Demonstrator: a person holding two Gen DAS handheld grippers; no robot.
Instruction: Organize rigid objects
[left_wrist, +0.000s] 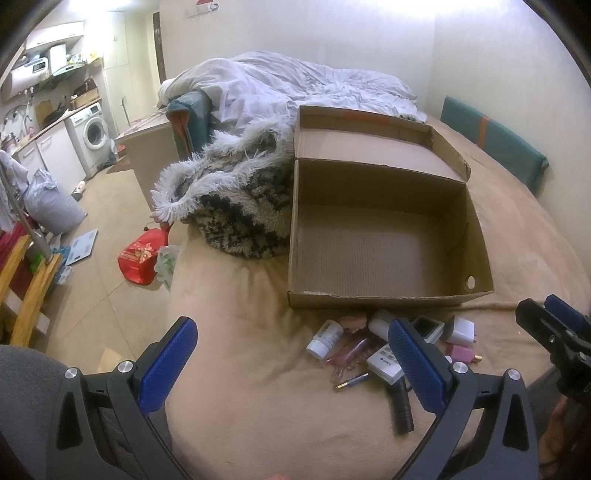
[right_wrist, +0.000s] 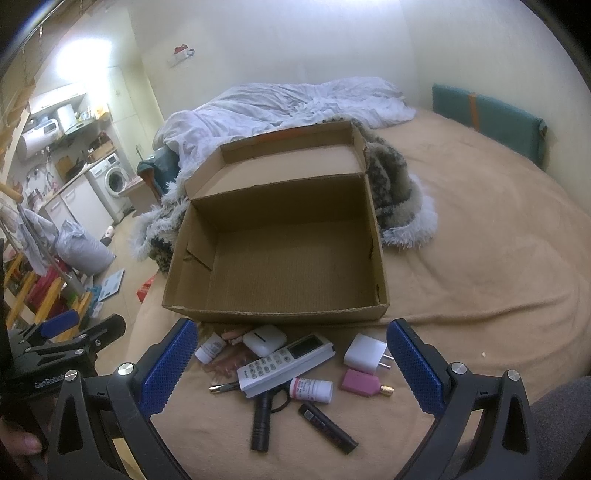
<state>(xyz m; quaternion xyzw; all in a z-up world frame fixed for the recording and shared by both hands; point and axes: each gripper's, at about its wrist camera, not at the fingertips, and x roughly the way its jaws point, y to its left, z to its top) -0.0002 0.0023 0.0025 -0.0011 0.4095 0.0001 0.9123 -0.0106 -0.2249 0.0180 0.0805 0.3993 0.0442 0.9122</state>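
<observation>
Both grippers' jaws apart, empty: left gripper (left_wrist: 291, 360), right gripper (right_wrist: 291, 360). Cardboard box (right_wrist: 280, 258) open on bed (right_wrist: 480, 258); remote (right_wrist: 286, 360), charger (right_wrist: 364, 352), flashlight (right_wrist: 261, 424) and bottles just before it. Fluffy blanket (left_wrist: 236, 199) crowds box's left side

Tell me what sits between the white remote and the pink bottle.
In the right wrist view, a small white pill bottle lies on its side between the white remote and the pink bottle.
</observation>
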